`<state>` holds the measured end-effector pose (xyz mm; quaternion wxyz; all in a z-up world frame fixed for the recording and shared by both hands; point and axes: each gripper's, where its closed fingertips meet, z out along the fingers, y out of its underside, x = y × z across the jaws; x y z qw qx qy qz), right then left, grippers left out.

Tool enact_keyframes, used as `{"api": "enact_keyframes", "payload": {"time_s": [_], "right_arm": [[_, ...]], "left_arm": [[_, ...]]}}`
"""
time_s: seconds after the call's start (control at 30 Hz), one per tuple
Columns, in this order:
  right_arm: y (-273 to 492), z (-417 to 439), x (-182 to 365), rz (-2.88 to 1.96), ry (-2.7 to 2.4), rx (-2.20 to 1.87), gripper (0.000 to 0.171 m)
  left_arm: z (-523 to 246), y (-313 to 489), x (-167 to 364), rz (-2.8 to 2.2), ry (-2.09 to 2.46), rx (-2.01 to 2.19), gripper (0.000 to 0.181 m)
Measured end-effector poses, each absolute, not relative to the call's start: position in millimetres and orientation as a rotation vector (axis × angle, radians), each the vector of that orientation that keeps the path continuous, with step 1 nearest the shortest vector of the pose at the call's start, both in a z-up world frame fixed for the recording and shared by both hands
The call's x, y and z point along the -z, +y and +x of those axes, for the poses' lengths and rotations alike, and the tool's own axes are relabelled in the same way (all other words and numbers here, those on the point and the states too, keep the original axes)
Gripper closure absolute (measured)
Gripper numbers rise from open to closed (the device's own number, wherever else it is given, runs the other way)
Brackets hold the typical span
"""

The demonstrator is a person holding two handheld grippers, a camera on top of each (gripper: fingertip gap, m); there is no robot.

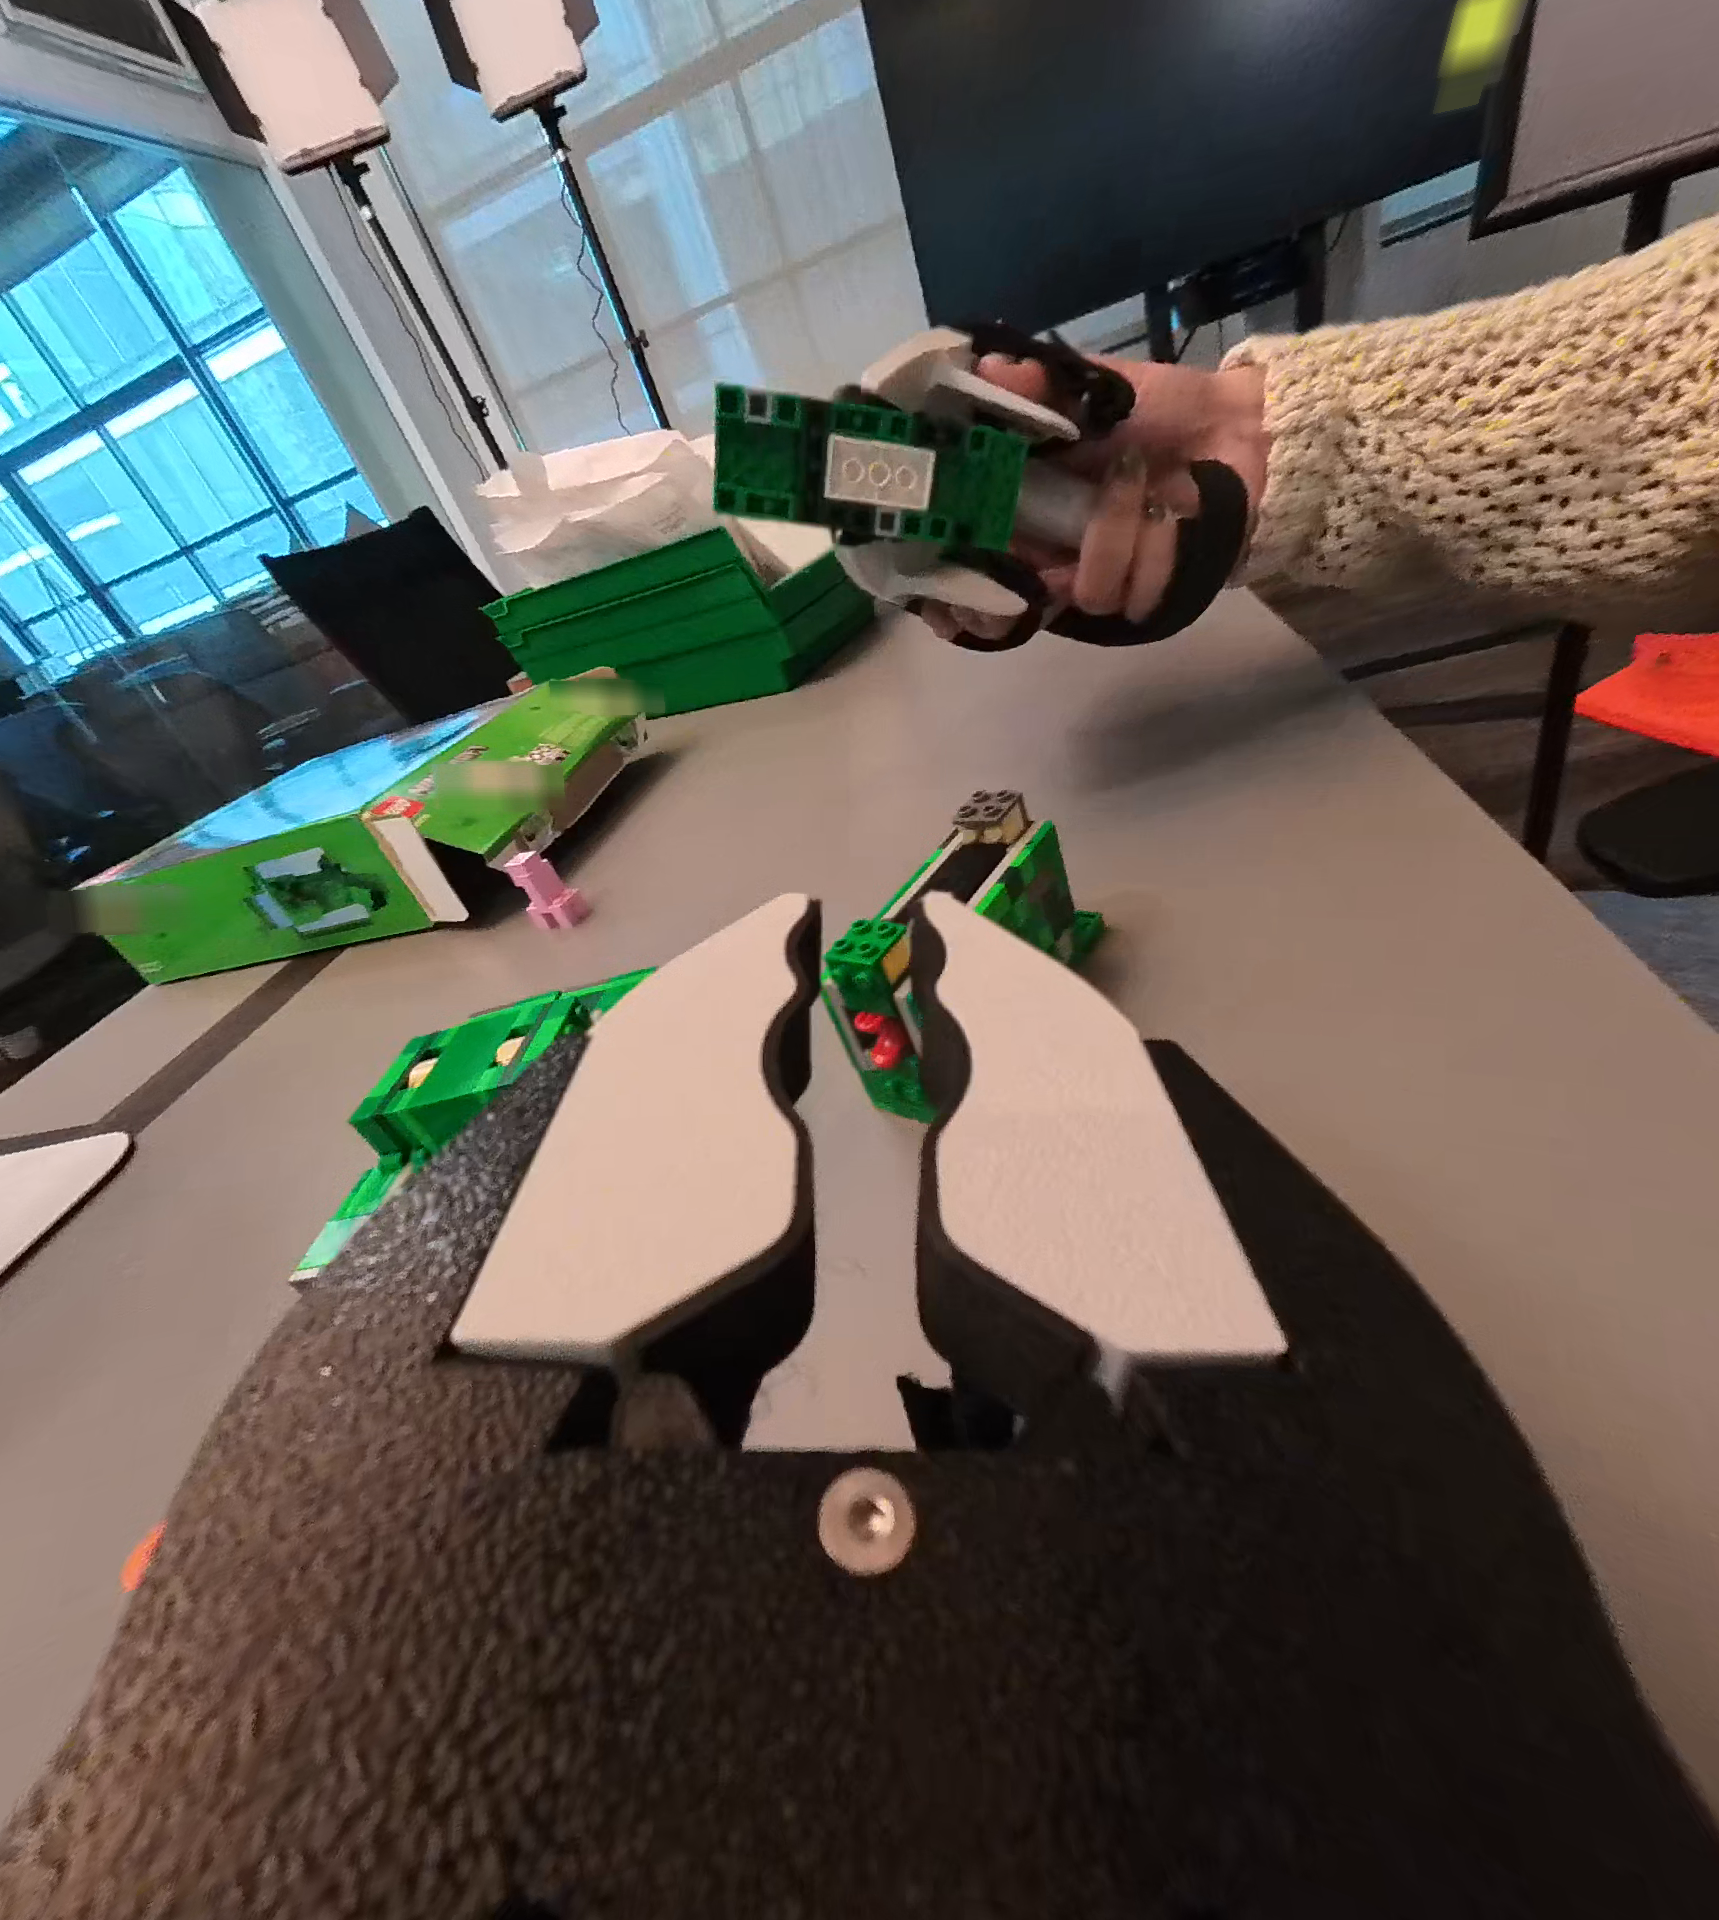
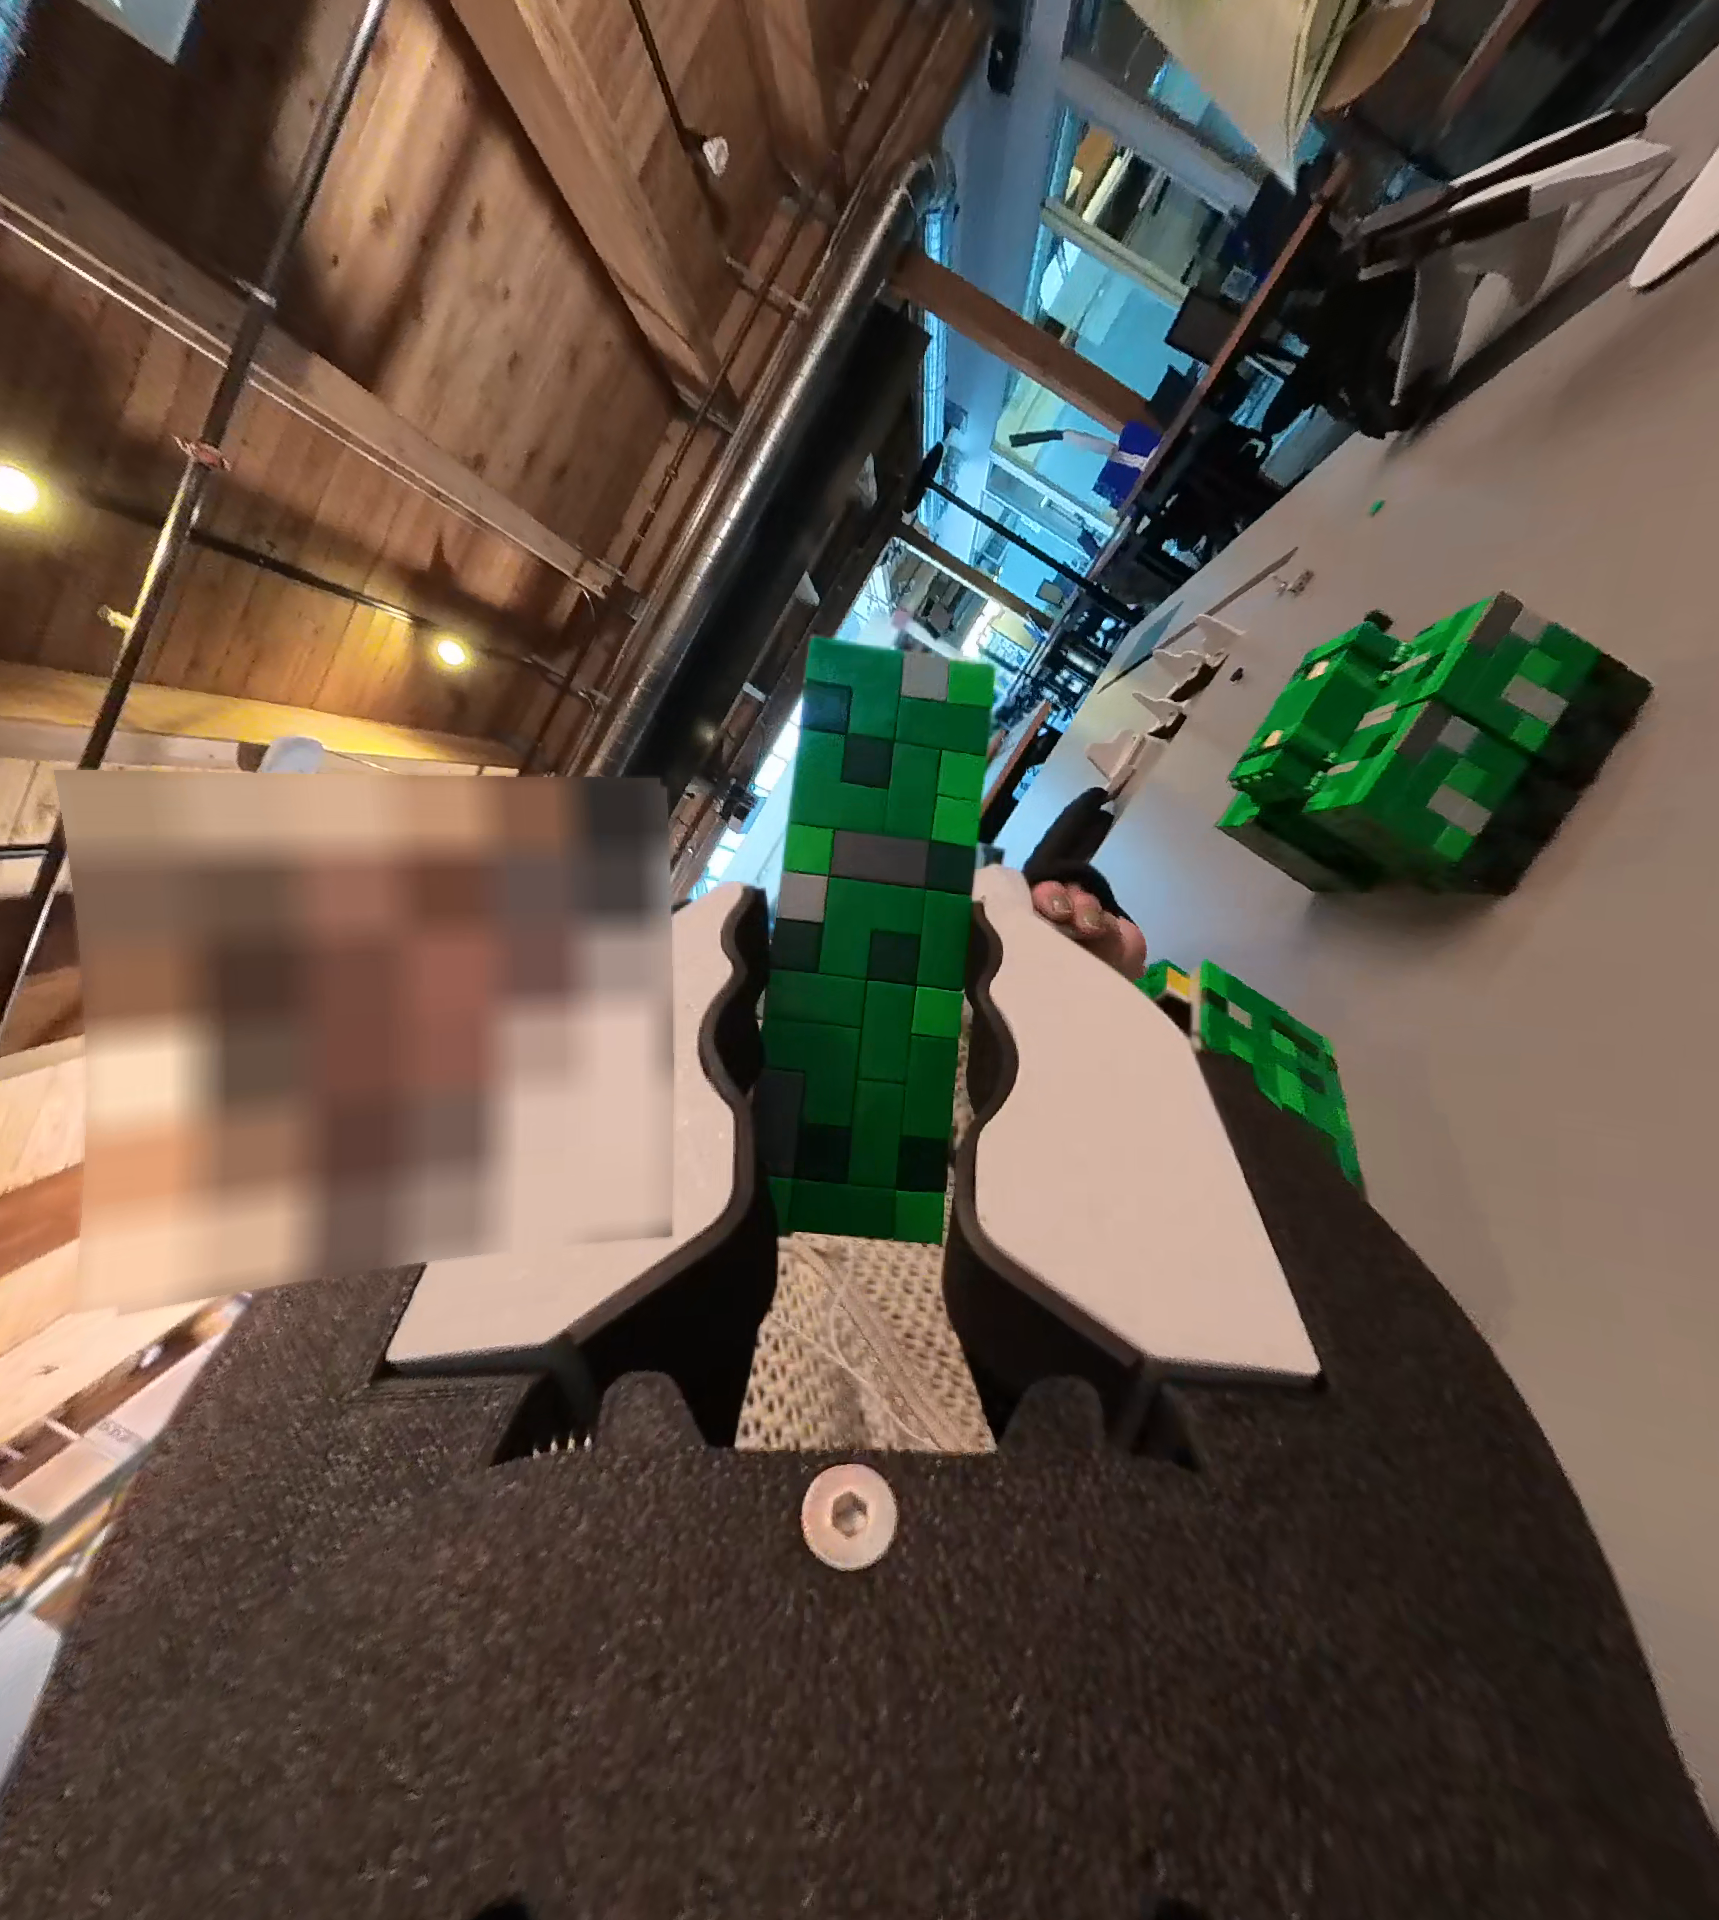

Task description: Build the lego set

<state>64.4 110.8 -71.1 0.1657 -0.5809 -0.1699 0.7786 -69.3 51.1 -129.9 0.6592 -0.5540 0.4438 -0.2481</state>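
My right gripper [image 2: 860, 904] is shut on a tall green pixel-patterned lego wall [image 2: 876, 935] and holds it up in the air. In the left wrist view the same gripper [image 1: 938, 488] shows the wall's studded back [image 1: 865, 468]. My left gripper [image 1: 865, 914] is open by a narrow gap and empty, low over the table. Just beyond its tips lies a narrow green lego assembly with red and yellow parts [image 1: 938, 966]. A second green assembly [image 1: 450, 1081] lies left of the fingers. A large green lego cube [image 2: 1437, 748] sits on the table.
A green lego box [image 1: 346, 842] lies on its side at the left, with a small pink figure [image 1: 548, 888] by it. Stacked green trays [image 1: 689, 623] and a white paper bag [image 1: 606, 499] stand behind. The grey table's [image 1: 1302, 1039] right edge is near. There is about 15 centimeters between the tips of the two grippers. It is some 12 centimeters from my left tips to the large green lego cube [image 2: 1437, 748].
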Motion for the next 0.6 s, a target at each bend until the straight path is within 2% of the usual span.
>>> {"api": "enact_keyframes", "payload": {"time_s": [0.03, 0.6], "right_arm": [[109.5, 63.2, 69.0, -1.645, -0.475, -2.222, 0.136], [93.2, 48.5, 60.8, -1.602, -0.532, -2.259, 0.135]], "left_arm": [[-69.8, 50.8, 129.6, -1.256, 1.003, 0.573, 0.166], [-70.9, 50.6, 130.5, -1.267, 1.006, 0.595, 0.169]]}}
